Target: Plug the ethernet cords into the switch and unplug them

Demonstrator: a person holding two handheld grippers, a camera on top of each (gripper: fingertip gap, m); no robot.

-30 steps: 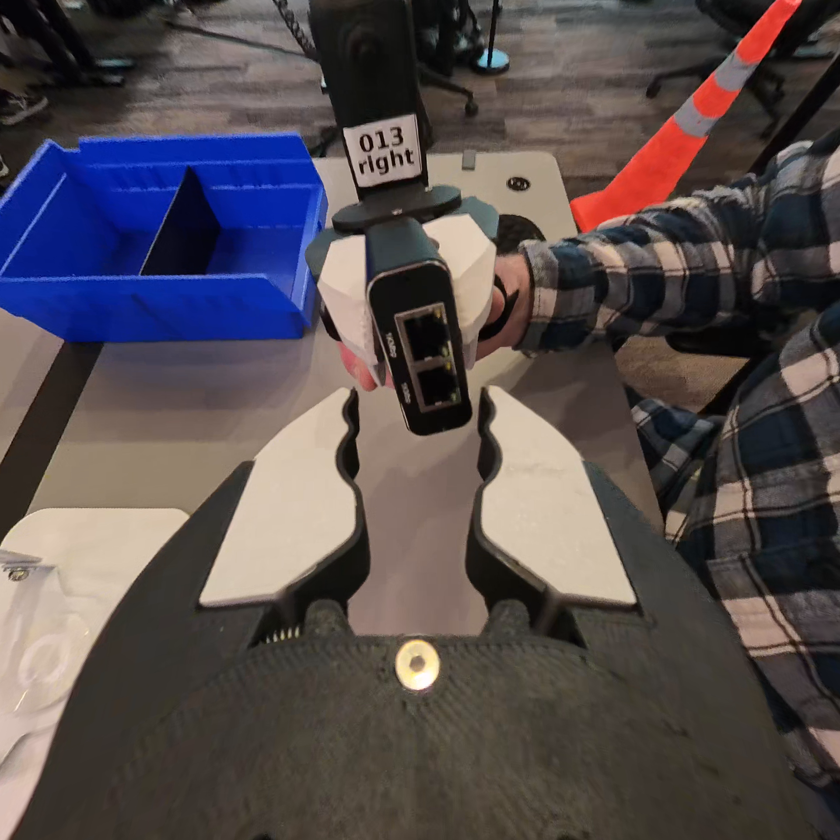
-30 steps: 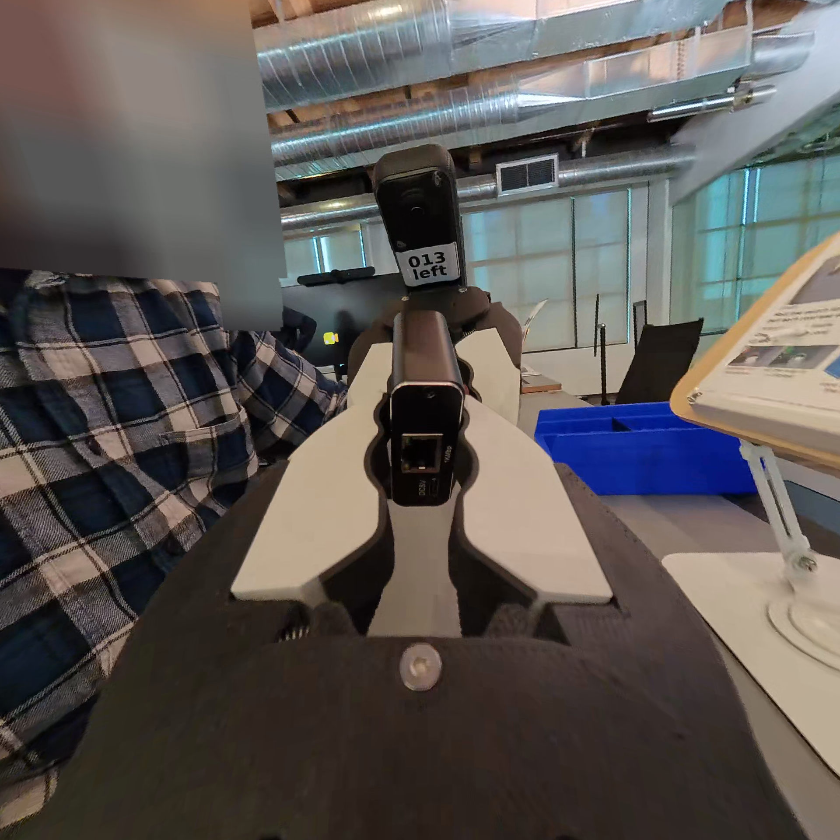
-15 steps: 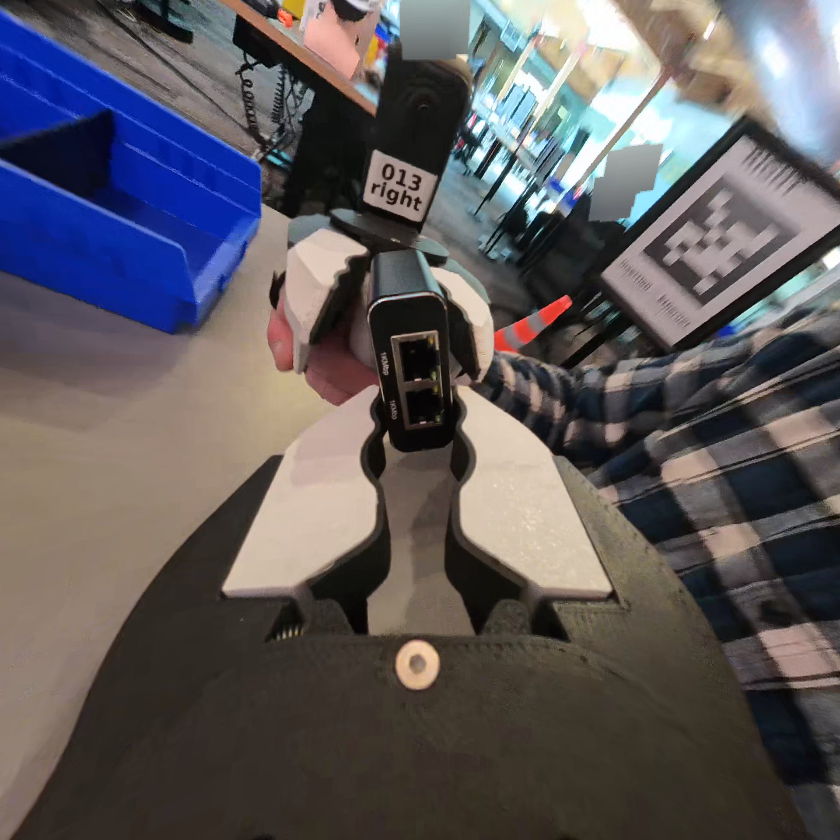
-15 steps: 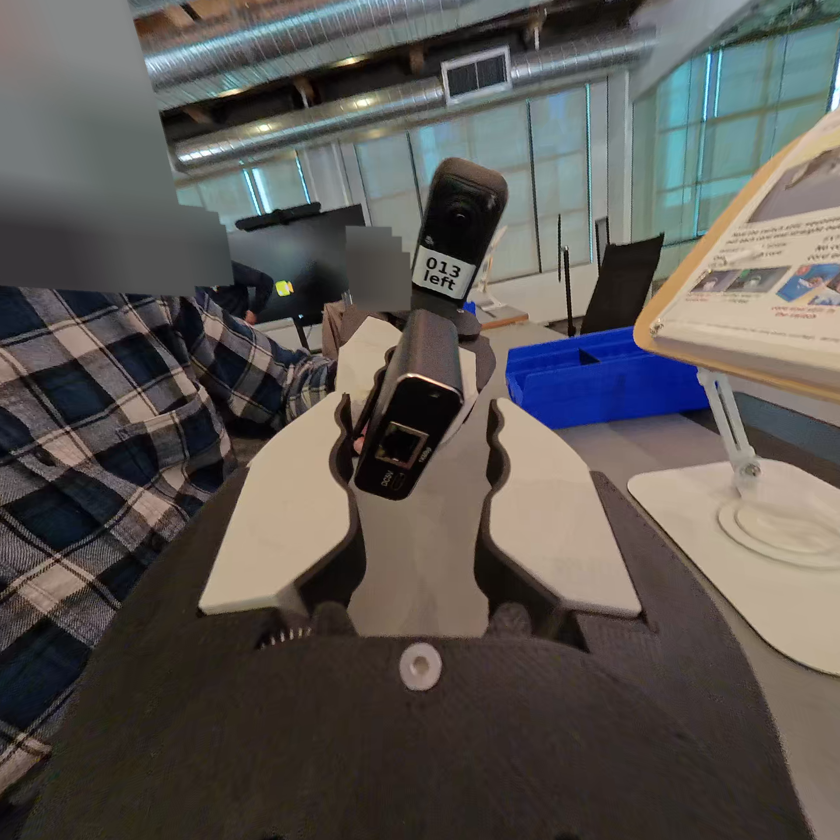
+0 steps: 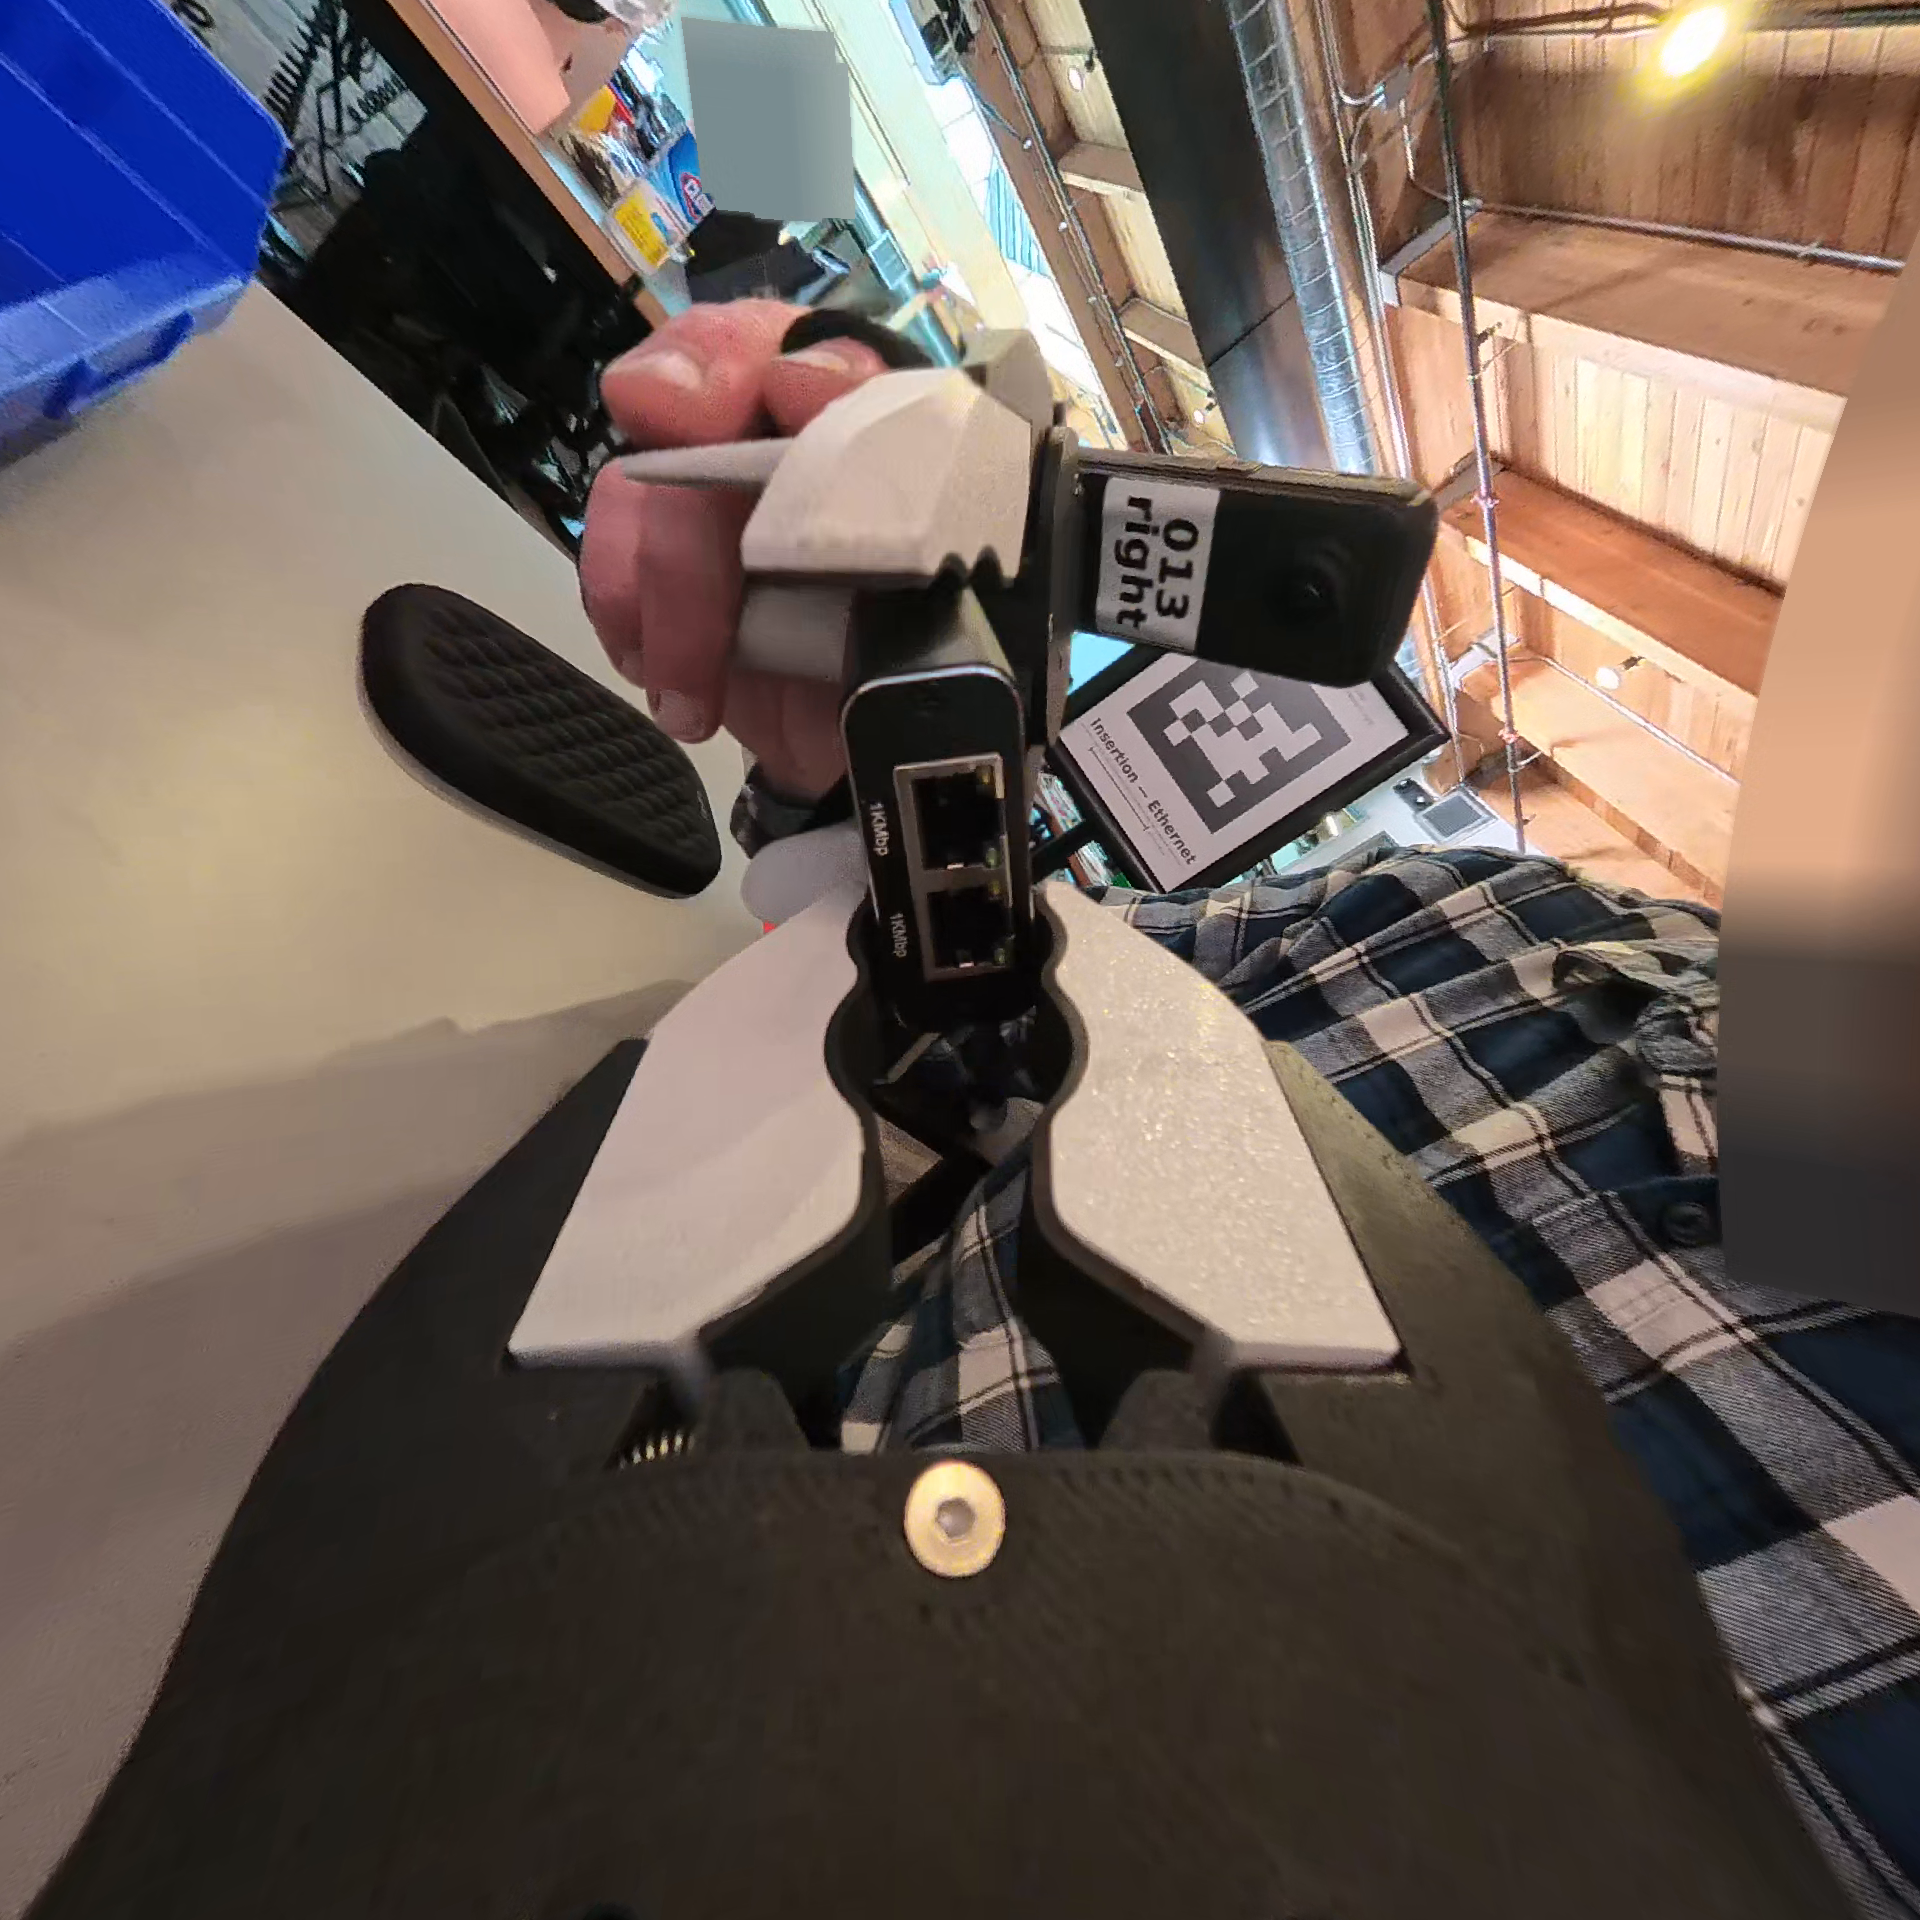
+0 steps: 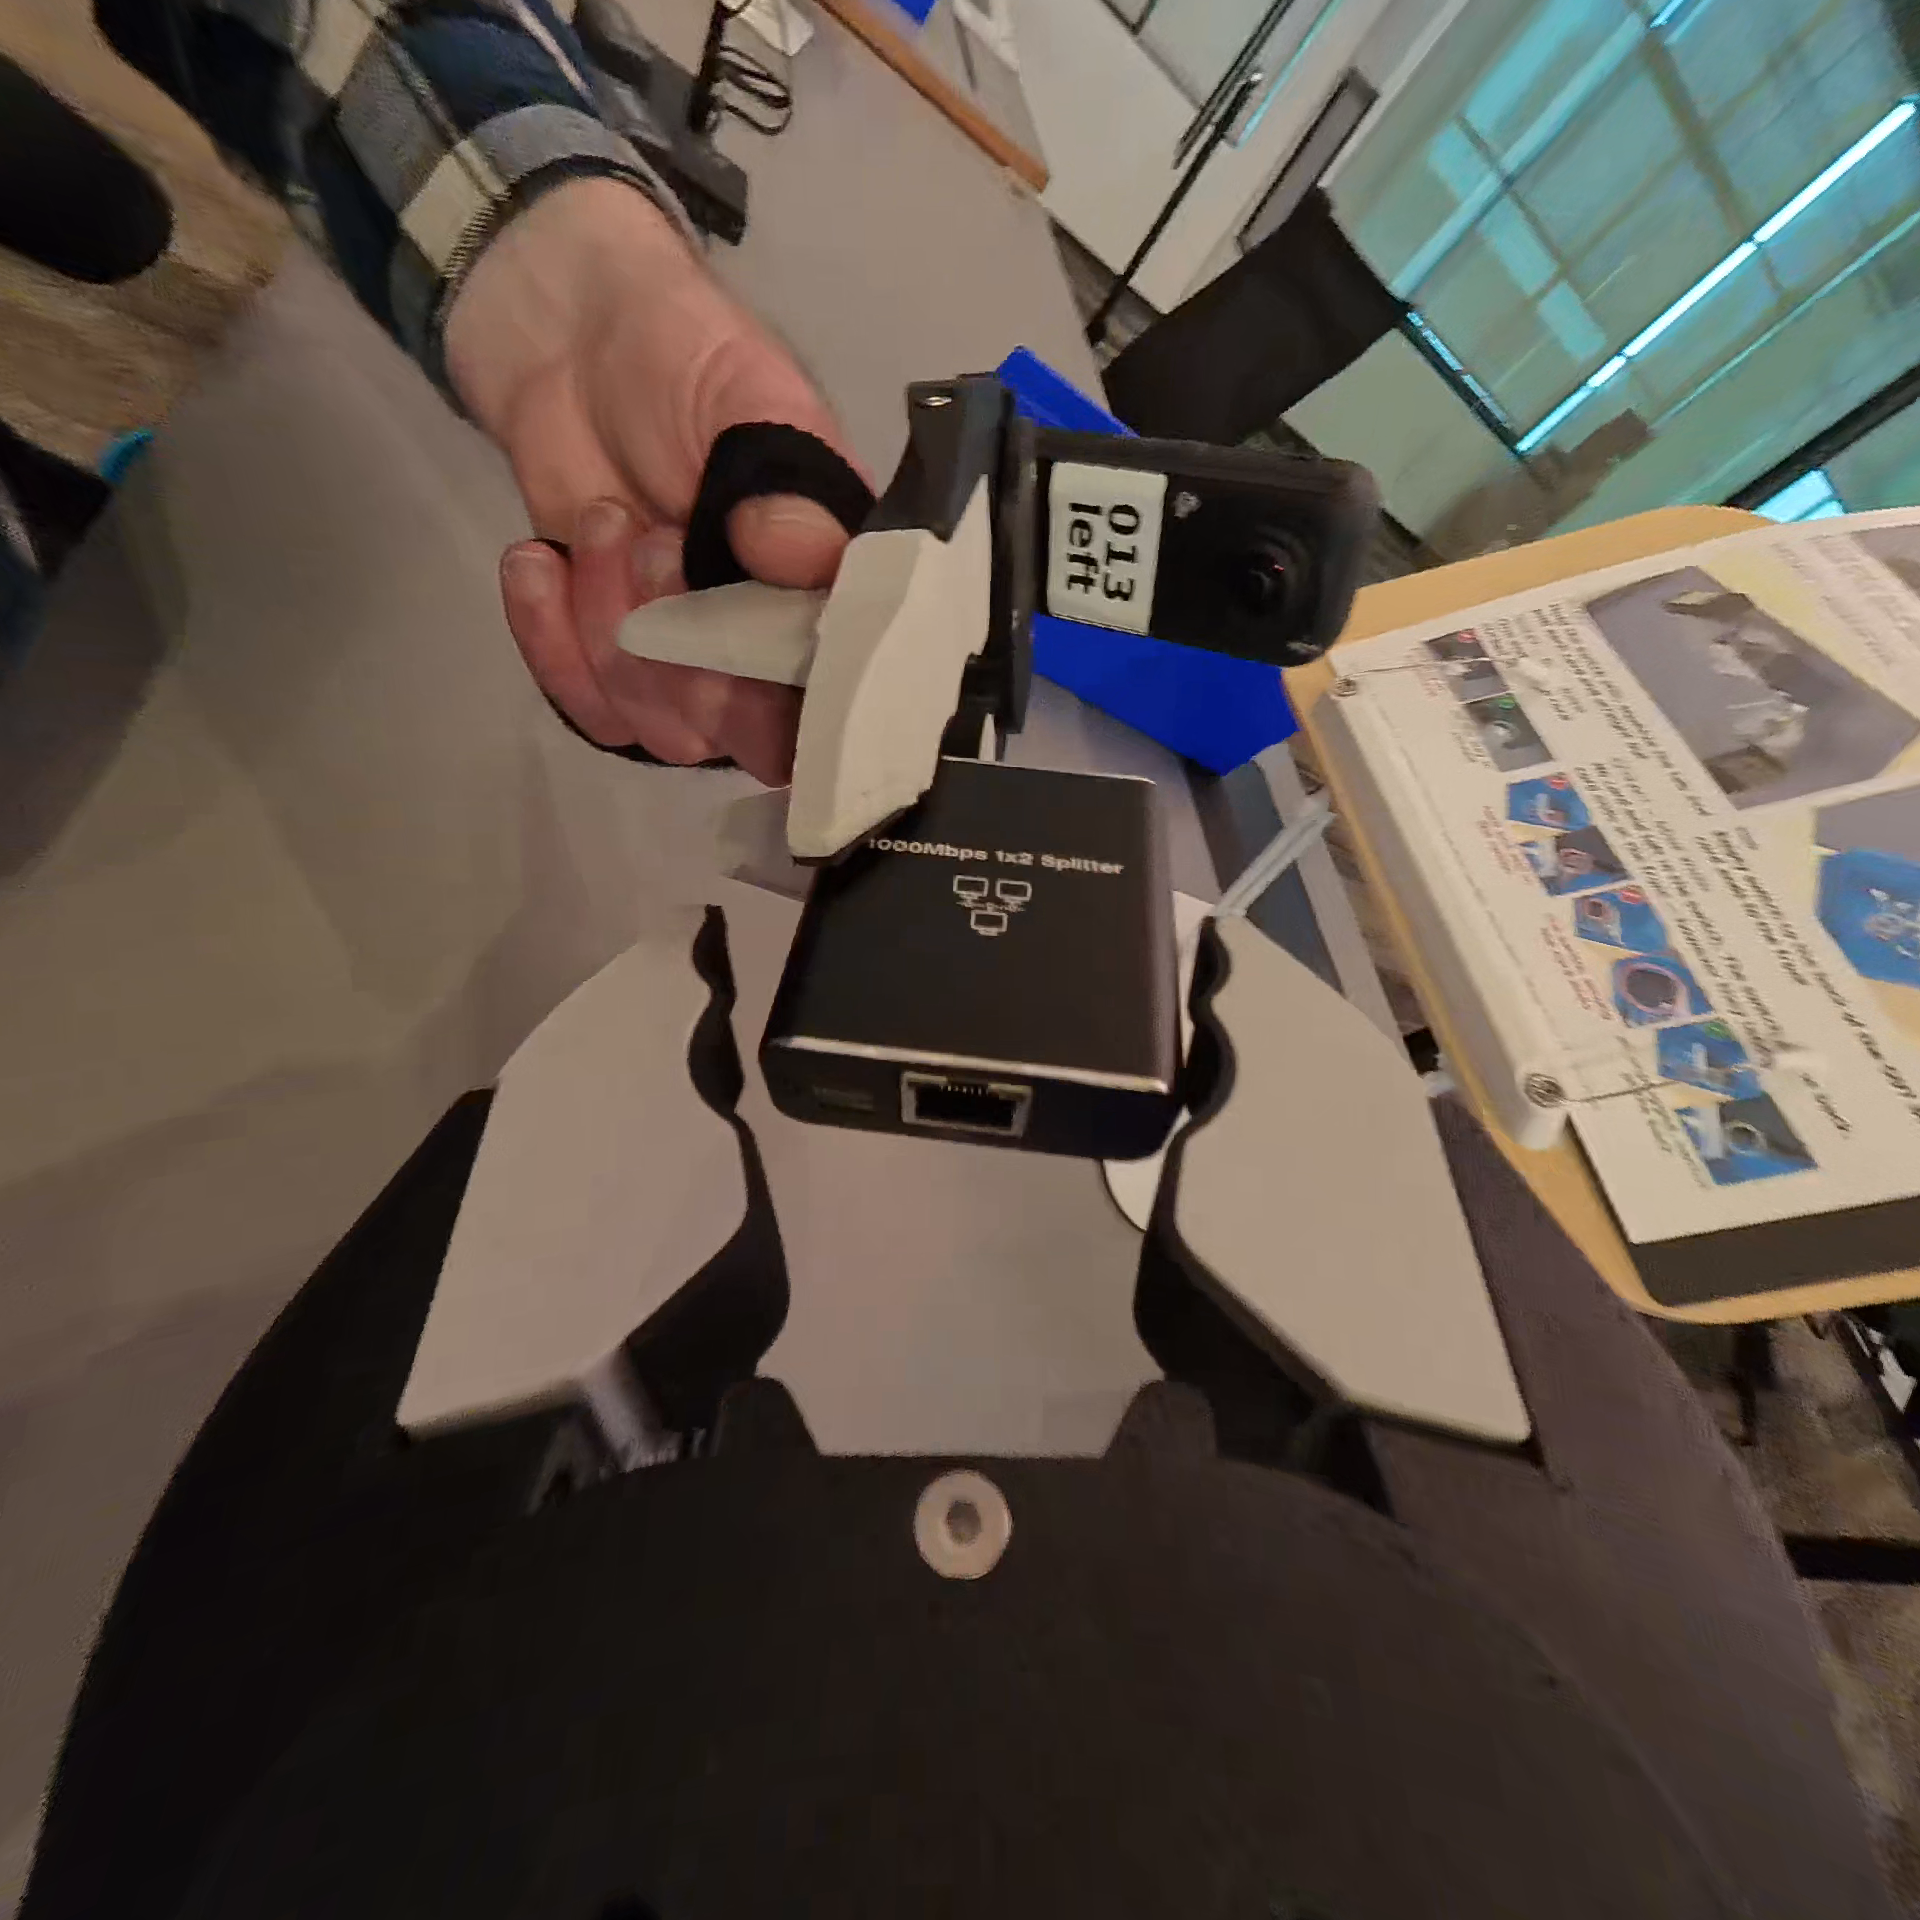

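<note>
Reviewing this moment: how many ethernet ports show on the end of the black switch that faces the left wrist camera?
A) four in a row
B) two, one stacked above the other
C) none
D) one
B: in the left wrist view the black switch, gripped between the left gripper's fingers, shows two empty ports stacked on its facing end.

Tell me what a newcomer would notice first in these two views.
The black ethernet switch mid-frame, clamped at its two-port end in the left gripper. In the right wrist view its single-port end sits between the right gripper's wide-open jaws, not visibly squeezed. A blue bin and an instruction board lie behind.
</note>
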